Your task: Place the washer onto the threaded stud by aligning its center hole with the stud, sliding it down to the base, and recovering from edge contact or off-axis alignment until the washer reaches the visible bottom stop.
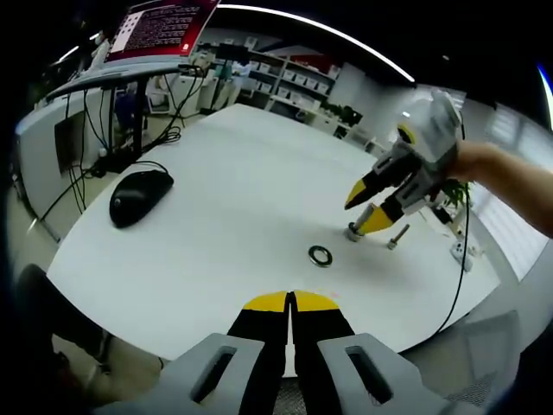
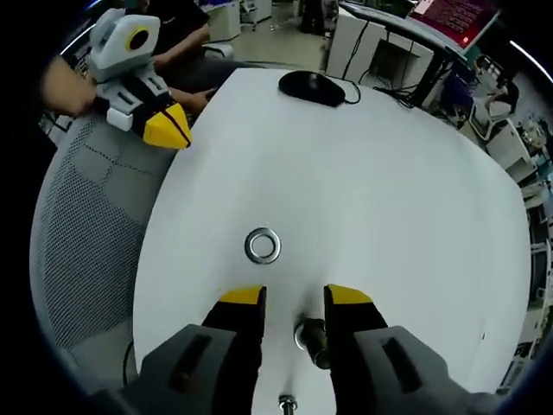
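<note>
Step, as judged: stud being secured, washer not yet picked up.

Right gripper (image 2: 294, 298): yellow-tipped jaws apart, straddling the upright threaded stud (image 2: 313, 337) near the desk (image 2: 389, 173) edge; whether they touched it could not be told.

Left gripper (image 1: 290, 301): jaws closed, empty.

Washer (image 2: 263, 245): flat, shiny metal ring, lying just beside the stud.

Next move called for grasping the washer by its rim.

Bright, even overhead light; ceiling light strip (image 1: 328, 30) arcs across the far top of the left gripper view. White surface (image 2: 363, 173) evenly lit, soft faint shadows. Heavy fisheye bending at edges; centre sharp.
</note>
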Tool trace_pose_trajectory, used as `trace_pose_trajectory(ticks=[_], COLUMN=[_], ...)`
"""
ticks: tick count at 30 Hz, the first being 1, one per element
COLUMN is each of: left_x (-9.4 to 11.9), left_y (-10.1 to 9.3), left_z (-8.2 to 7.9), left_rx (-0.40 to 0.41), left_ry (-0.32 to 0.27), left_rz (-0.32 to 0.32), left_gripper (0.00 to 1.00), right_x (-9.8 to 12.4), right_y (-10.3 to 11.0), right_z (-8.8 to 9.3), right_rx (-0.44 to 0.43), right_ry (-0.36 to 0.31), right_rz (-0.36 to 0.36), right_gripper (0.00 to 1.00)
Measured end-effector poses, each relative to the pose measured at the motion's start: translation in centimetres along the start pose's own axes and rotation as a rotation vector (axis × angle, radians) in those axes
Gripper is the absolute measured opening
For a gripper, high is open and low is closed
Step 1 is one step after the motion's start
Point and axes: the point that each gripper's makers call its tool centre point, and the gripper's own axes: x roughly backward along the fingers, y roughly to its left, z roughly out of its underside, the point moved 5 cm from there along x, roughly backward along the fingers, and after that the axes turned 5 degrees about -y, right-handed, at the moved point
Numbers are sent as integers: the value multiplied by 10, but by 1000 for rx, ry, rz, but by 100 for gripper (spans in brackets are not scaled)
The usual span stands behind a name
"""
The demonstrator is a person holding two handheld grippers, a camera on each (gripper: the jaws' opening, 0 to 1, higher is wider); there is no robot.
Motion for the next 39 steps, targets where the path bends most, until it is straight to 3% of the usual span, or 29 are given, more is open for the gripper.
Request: trace_pose_trajectory(ticks=[8,18,20,25,27,29,36,39], left_x=[0,-1,0,0,0,0,0,0], left_y=[0,0,0,0,0,0,0,0], left_z=[0,-1,-1,-1,-1,-1,-1,-1], left_rx=[0,2,2,3,4,3,1,2], left_ry=[0,-3,-2,-4,-5,-5,-2,-3], left_rz=[-1,0,-1,0,0,-1,-1,-1], left_gripper=[0,0,0,0,0,0,0,0], right_x=[-28,-53,-53,-53,-52,-52,-55,-55], right_y=[18,25,22,24,23,20,22,21], right_z=[-6,-6,-10,-12,-12,-13,-9,-8], right_rx=[6,18,52,63,50,8,23,-26], right_ry=[-1,53,59,67,66,53,31,-16], right_rz=[-61,-107,-76,-89,-89,-68,-64,-51], right_gripper=[33,34,33,33,32,24,22,22])
